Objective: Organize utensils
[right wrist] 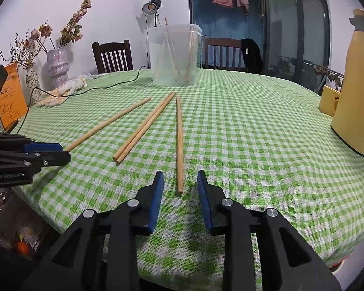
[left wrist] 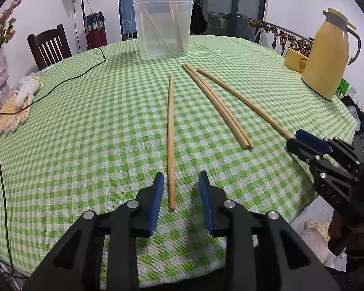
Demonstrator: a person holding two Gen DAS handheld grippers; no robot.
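Four long wooden chopsticks lie on a round table's green-and-white checked cloth (left wrist: 85, 145), all on the near side of a clear plastic tub (left wrist: 163, 28) that already holds several more chopsticks leaning against its walls. The left gripper (left wrist: 181, 189), black with blue pads, rests low over the cloth with its jaws apart, the near end of one chopstick (left wrist: 170, 140) lying between the pads, neither of which touches it. The right gripper (right wrist: 180, 189) likewise stands parted around the near end of another chopstick (right wrist: 179, 143), unclamped. Between these two sticks, a pair of chopsticks (left wrist: 216, 106) lies side by side, touching, angled toward the tub. A pale yellow thermos jug with a grey handle (left wrist: 327, 55) stands well to the right of the tub, near the table's edge; white knitted gloves (left wrist: 24, 92) and a thin black cable (left wrist: 68, 82) lie to the tub's left.
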